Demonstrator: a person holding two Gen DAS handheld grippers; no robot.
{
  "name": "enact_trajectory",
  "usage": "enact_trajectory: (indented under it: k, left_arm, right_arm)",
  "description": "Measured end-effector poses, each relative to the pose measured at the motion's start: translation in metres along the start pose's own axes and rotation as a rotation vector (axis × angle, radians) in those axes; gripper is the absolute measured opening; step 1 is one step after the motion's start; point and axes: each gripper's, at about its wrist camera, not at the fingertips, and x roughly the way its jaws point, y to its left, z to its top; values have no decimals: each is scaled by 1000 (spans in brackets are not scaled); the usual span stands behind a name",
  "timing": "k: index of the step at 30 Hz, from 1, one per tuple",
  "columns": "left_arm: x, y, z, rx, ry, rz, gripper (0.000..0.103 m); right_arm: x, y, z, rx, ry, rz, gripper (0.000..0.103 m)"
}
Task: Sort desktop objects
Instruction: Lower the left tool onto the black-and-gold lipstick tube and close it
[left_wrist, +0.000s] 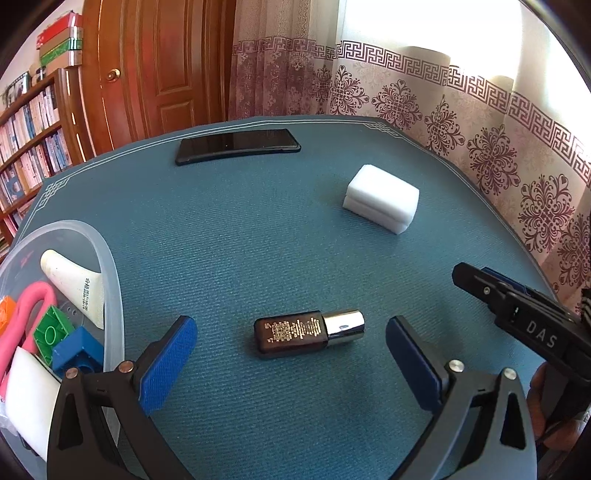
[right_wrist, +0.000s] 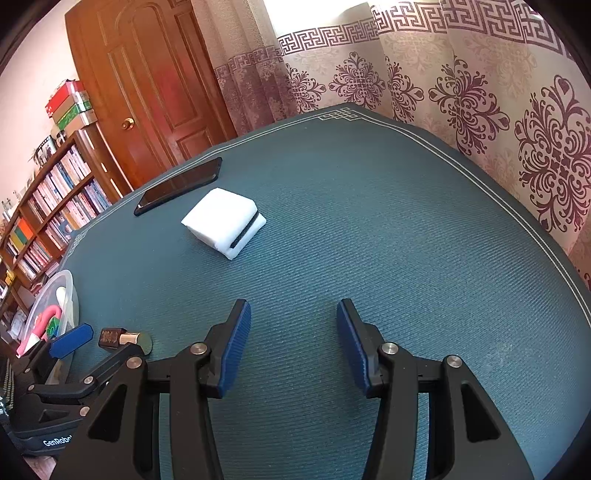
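Surface (left_wrist: 258, 229) teal w/ fine ribbed weave, thin pale border line + knot motif at corners. Small bottle (left_wrist: 291, 333) dark brown w/ gold print, silver cap. Foam blocks (left_wrist: 382, 197) white. Phone (left_wrist: 236, 144) glossy black. Bin (left_wrist: 110, 280) at left clear; inside: cream tube (left_wrist: 74, 280) w/ black print, pink loop (left_wrist: 22, 321), green block (left_wrist: 50, 334), blue block (left_wrist: 75, 352), orange bit. Left gripper (left_wrist: 291, 350) black frame, blue textured pads (left_wrist: 170, 365); right gripper (right_wrist: 293, 336) same colours. Curtain (left_wrist: 480, 122) cream w/ maroon medallions + key-fret band. Door (left_wrist: 159, 66) reddish-brown wood.
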Motion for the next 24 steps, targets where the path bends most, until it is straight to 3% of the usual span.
enact_trajectory:
  k: [10, 15, 24]
  left_arm:
    - [3, -1, -2, 6, -16, 65, 97]
    - [-1, -3, 0, 11, -40, 69, 83]
    - [5, -21, -4, 72, -15, 50, 83]
  right_arm:
    - [0, 3, 0, -15, 1, 21, 52]
    - [1, 2, 1, -8, 4, 25, 52]
    - [1, 1, 1, -10, 4, 24, 52]
